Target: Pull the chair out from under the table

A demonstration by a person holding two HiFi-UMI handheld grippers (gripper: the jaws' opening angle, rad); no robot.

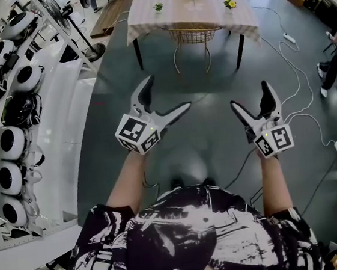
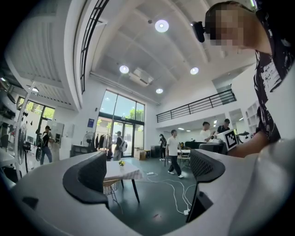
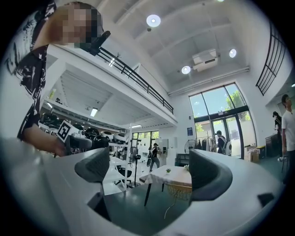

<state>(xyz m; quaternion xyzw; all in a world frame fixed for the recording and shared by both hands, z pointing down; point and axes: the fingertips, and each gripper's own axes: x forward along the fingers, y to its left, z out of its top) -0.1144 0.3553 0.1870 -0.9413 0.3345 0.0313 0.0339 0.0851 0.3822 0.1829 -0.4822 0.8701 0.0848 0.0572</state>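
Golden wire chair (image 1: 192, 36) tucked under table (image 1: 143, 19)

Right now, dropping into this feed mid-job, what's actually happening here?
A person stands back from the table draped in a pale checked cloth, holding a white two-jaw tool in each hand. The left tool and right tool are both open and empty, held out over the dark floor, well short of the table. The gold wire-backed chair is still tucked under the table; nothing has been gripped yet.
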